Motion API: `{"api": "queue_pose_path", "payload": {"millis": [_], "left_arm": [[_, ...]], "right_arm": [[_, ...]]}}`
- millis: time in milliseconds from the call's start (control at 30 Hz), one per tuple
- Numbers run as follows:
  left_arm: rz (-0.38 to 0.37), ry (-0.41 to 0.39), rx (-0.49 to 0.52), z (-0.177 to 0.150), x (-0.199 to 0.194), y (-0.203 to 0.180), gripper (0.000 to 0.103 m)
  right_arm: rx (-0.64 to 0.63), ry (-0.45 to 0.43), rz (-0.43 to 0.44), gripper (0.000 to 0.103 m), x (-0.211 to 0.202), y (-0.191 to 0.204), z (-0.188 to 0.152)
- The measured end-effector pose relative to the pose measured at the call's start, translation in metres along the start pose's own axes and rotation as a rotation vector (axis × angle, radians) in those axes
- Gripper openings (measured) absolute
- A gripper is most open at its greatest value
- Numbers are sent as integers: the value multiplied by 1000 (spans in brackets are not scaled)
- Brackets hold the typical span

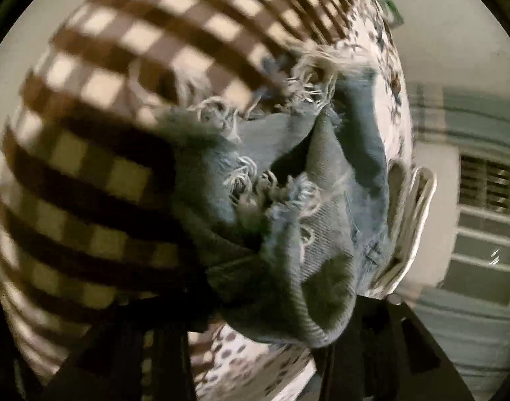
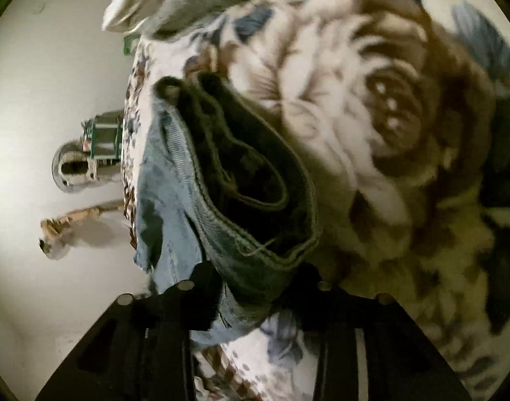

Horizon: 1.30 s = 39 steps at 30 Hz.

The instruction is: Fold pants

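Note:
The pants are light blue jeans with frayed hems. In the left wrist view the frayed leg ends (image 1: 288, 200) bunch up between my left gripper's fingers, and my left gripper (image 1: 271, 304) is shut on them. In the right wrist view a thick seamed band of the jeans (image 2: 251, 207), dark inside, is pinched between my right gripper's fingers. My right gripper (image 2: 255, 297) is shut on it. Both bundles hang over a bed. The rest of the jeans is hidden.
A brown and cream checked blanket (image 1: 121, 83) covers the bed on the left. A flower-print sheet (image 2: 388, 117) lies under the jeans. A white wall (image 2: 37, 100) with a metal fitting (image 2: 74, 167) is on the left. A window with bars (image 1: 482, 234) is on the right.

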<state>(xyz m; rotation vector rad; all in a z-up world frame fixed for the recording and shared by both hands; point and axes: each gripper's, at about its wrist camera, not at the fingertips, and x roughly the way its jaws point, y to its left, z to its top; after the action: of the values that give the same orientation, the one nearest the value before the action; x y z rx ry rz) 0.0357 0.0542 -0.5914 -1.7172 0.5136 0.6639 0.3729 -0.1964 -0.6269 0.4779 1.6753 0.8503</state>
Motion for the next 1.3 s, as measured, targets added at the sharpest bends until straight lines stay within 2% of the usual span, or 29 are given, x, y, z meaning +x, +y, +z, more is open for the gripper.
{"api": "queue_pose_path", "payload": {"millis": [33, 67, 100, 167, 233, 367, 533, 567, 600, 633, 667, 767, 933, 1133, 1267, 1300], "left_arm": [[-16, -14, -5, 0, 2, 1, 45], [-31, -25, -11, -1, 3, 3, 53], [-53, -35, -26, 0, 7, 2, 56], [-50, -47, -39, 0, 11, 1, 58], [-49, -55, -52, 3, 9, 4, 61], [-36, -74, -75, 0, 17, -1, 68], [-8, -92, -88, -1, 19, -7, 67], [-2, -100, -86, 0, 19, -11, 64], [14, -106, -78, 1, 18, -14, 47], [28, -110, -72, 2, 19, -17, 34], [34, -111, -67, 5, 19, -20, 26], [33, -116, -48, 10, 5, -27, 24], [33, -113, 31, 12, -26, -75, 23], [35, -80, 159, 19, -63, -166, 23], [-8, -44, 226, 30, -67, -235, 23], [-29, -28, 260, 32, -63, -263, 23]], "right_arm": [[1, 2, 12, 55, 4, -1, 2], [0, 4, 24, 62, 7, -2, 3], [-5, 7, 21, 64, 10, 0, 4], [-2, 43, -9, 67, 9, 7, 3], [-13, 48, -21, 78, 4, 12, 0], [12, 31, 12, 78, 9, 5, 0], [31, -46, 65, 78, 31, 7, 12], [39, -59, 64, 72, 33, 10, 12], [43, -77, 49, 62, 33, 13, 12], [46, -85, 51, 44, 33, 16, 11], [51, -91, 47, 41, 33, 20, 12], [45, -105, 20, 33, 27, 31, 10], [71, -136, 12, 28, -2, 68, 2], [91, -171, 31, 26, -58, 134, -2], [97, -246, 58, 26, -110, 186, 19], [103, -271, 70, 26, -126, 193, 23]]}}
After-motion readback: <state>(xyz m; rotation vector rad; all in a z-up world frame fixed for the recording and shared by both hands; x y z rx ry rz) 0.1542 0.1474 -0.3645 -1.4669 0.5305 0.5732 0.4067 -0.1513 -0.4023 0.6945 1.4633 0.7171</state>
